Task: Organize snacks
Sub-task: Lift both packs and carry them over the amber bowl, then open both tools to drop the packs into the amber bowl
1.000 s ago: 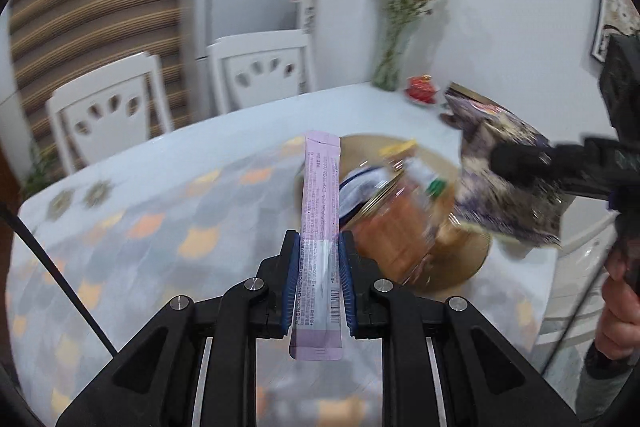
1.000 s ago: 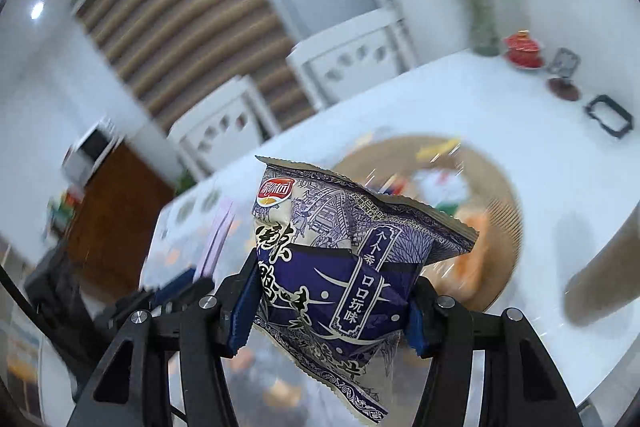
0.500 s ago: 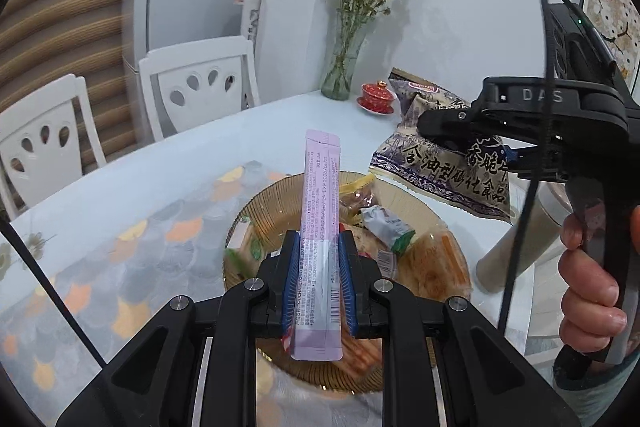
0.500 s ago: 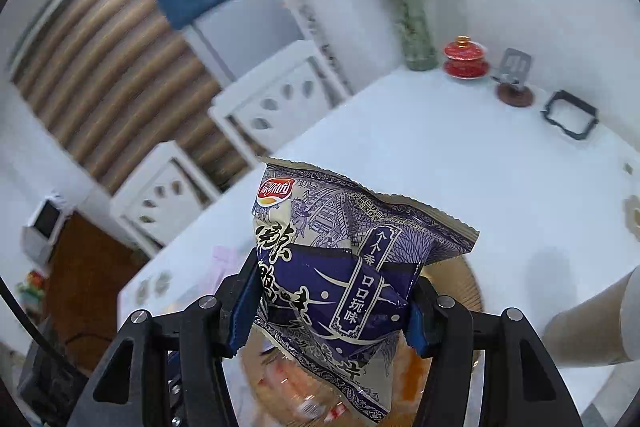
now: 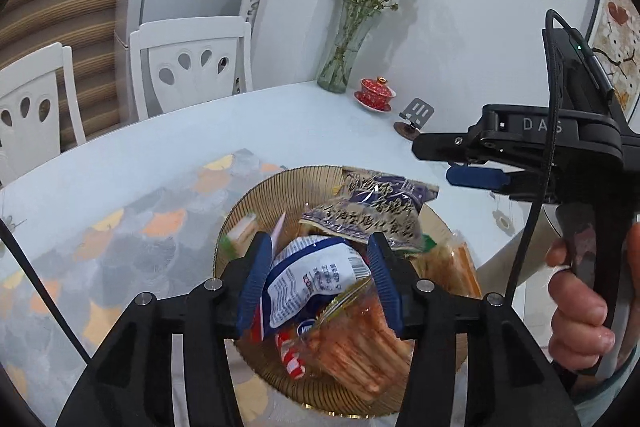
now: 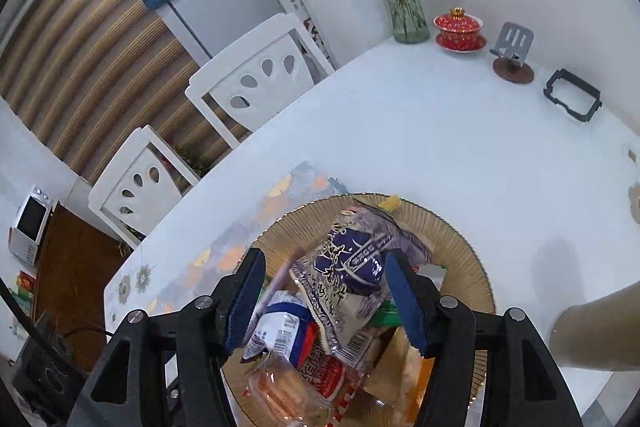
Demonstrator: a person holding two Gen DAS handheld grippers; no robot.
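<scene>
A round ribbed amber plate (image 5: pixel 256 195) (image 6: pixel 452 227) on the white table holds a heap of snack packs. The purple chip bag (image 5: pixel 372 211) (image 6: pixel 352 267) lies on top of the heap. A blue-and-white packet (image 5: pixel 312 279) (image 6: pixel 280 331) and a clear pack of orange-red sticks (image 5: pixel 360 351) lie below it. A pink stick pack (image 6: pixel 280 279) shows blurred at the heap's left. My left gripper (image 5: pixel 320 279) is open and empty above the plate. My right gripper (image 6: pixel 324 303) is open and empty above the chip bag; it also shows in the left wrist view (image 5: pixel 472 175).
A glass vase of dried flowers (image 5: pixel 340 67), a red lidded cup (image 5: pixel 376 95), a small phone stand (image 5: pixel 416 115) and a black frame (image 6: pixel 572 99) stand at the table's far side. A patterned placemat (image 5: pixel 120 247) lies left of the plate. Two white chairs (image 5: pixel 188 63) stand behind the table.
Both grippers have opened. The chip bag dropped from the right gripper onto the plate's heap, and the pink stick pack left the left gripper. Both grippers moved lower over the plate.
</scene>
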